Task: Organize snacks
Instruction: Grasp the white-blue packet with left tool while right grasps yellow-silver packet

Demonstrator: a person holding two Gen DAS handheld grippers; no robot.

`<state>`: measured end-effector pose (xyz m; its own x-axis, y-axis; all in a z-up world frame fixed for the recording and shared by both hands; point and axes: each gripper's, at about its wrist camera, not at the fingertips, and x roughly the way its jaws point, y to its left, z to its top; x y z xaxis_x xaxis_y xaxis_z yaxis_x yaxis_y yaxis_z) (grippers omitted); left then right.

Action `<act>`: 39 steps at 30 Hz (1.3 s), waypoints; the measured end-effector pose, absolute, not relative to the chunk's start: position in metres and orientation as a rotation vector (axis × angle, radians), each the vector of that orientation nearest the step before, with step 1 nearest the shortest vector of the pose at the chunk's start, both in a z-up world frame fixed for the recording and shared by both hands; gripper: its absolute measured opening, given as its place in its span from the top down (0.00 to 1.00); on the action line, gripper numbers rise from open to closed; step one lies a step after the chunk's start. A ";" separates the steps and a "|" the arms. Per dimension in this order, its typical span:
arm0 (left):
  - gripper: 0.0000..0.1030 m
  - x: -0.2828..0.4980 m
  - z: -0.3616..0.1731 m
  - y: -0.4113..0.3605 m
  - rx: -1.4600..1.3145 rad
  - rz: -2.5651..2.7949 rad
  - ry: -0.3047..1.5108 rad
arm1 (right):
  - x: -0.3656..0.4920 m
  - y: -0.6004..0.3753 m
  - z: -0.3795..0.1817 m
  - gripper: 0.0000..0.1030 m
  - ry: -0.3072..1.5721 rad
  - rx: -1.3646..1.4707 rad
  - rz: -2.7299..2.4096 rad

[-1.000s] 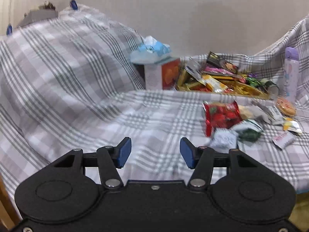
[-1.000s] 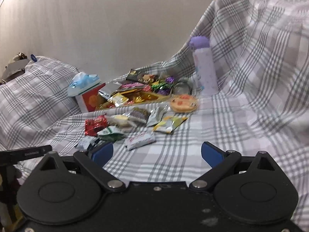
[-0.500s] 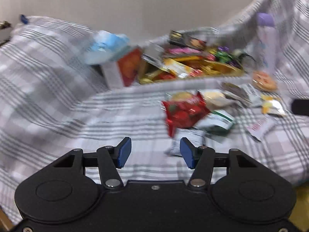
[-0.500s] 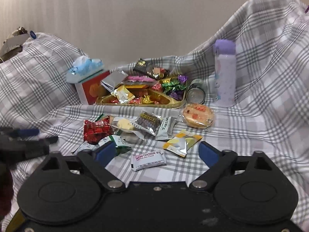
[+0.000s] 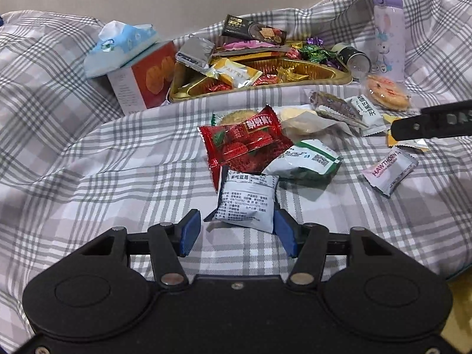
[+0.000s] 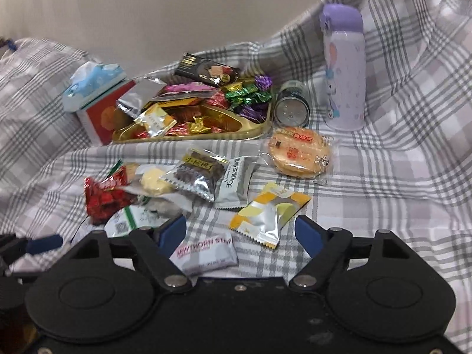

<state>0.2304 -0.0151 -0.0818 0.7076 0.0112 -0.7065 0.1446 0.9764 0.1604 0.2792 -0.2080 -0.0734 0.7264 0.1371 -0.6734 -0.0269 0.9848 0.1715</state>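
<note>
left claw released, straddling white packet so we can pinch it | right claw closing, empty, over hawthorn packet | both bound for tray, we judge

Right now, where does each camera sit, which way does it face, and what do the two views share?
Left wrist: on the left tongs, looking down over the plaid cloth at a white packet between open fingers; the right tongs' finger enters at right.
Right wrist: on the right tongs, facing the Hawthorn packet and yellow sachet, jaws closing on nothing; left tongs at lower left.
Shared: gold tray, purple bottle.
</note>
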 end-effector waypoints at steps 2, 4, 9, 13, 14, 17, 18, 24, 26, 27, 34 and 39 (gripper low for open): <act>0.40 0.233 -0.083 -0.016 0.214 -0.078 0.781 | 0.289 -0.209 -0.079 0.24 0.781 0.167 0.063; 0.39 0.236 -0.085 -0.018 0.219 -0.078 0.786 | 0.298 -0.209 -0.085 0.25 0.805 0.184 0.046; 0.38 0.243 -0.085 -0.019 0.214 -0.080 0.789 | 0.313 -0.207 -0.096 0.27 0.838 0.187 0.011; 0.37 0.247 -0.084 -0.020 0.225 -0.085 0.792 | 0.319 -0.203 -0.098 0.26 0.839 0.174 0.002; 0.37 0.248 -0.084 -0.021 0.227 -0.084 0.791 | 0.321 -0.203 -0.098 0.26 0.839 0.177 0.000; 0.37 0.251 -0.085 -0.022 0.225 -0.082 0.793 | 0.327 -0.203 -0.098 0.26 0.843 0.180 -0.011; 0.37 0.252 -0.085 -0.022 0.222 -0.081 0.794 | 0.329 -0.202 -0.098 0.26 0.847 0.175 -0.013; 0.34 0.256 -0.086 -0.020 0.204 -0.078 0.807 | 0.330 -0.201 -0.098 0.32 0.842 0.135 -0.015; 0.33 0.259 -0.086 -0.016 0.175 -0.084 0.821 | 0.327 -0.202 -0.098 0.43 0.837 0.111 -0.014; 0.33 0.261 -0.086 -0.014 0.156 -0.088 0.830 | 0.326 -0.203 -0.098 0.46 0.836 0.101 -0.011; 0.23 0.268 -0.087 -0.003 0.107 -0.094 0.858 | 0.312 -0.221 -0.093 0.54 0.859 0.134 -0.005; 0.21 0.268 -0.088 -0.003 0.115 -0.103 0.849 | 0.295 -0.219 -0.091 0.54 0.870 0.084 -0.013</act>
<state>0.2683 -0.0031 -0.0876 0.6567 -0.0444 -0.7528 0.1363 0.9888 0.0605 0.2946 -0.2189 -0.0914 0.6448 0.0226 -0.7640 0.0457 0.9966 0.0680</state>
